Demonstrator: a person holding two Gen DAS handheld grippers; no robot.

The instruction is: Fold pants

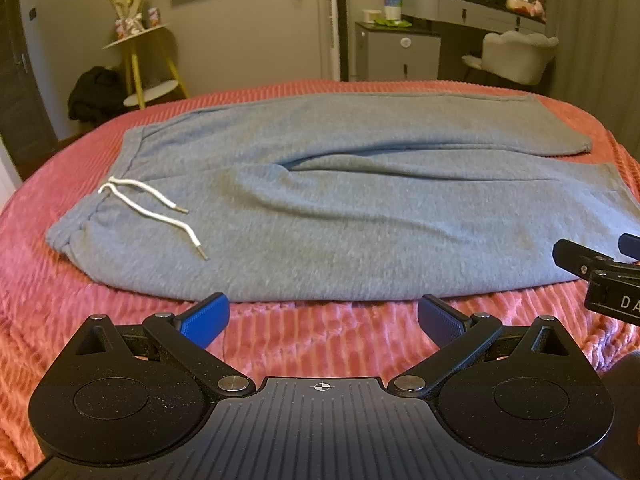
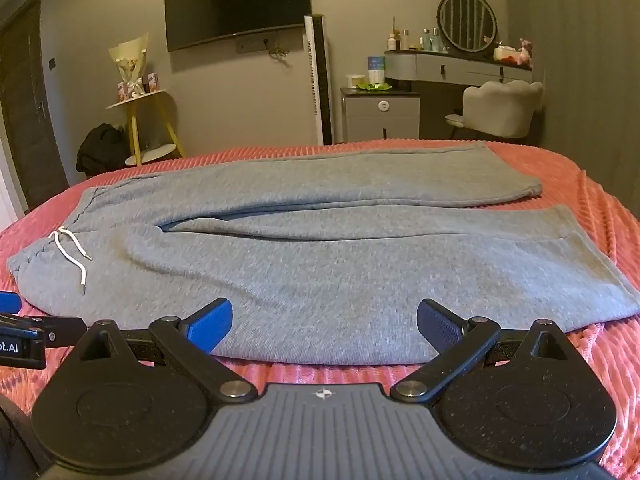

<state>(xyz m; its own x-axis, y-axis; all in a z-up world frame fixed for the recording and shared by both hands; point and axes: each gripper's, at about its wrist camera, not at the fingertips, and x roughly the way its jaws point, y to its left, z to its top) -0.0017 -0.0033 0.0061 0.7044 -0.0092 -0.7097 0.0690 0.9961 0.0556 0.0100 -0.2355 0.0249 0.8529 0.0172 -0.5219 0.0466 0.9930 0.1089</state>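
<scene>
Grey sweatpants lie flat on the red ribbed bedspread, waistband at the left with a white drawstring, both legs running to the right. They also show in the right wrist view. My left gripper is open and empty, just short of the near edge of the pants. My right gripper is open and empty, its fingers over the near edge of the near leg. The right gripper shows at the right edge of the left wrist view; the left gripper shows at the left edge of the right wrist view.
Beyond the bed stand a yellow side table, a black bag on the floor, a white tower fan, a grey cabinet, a dresser with a round mirror and a pale chair.
</scene>
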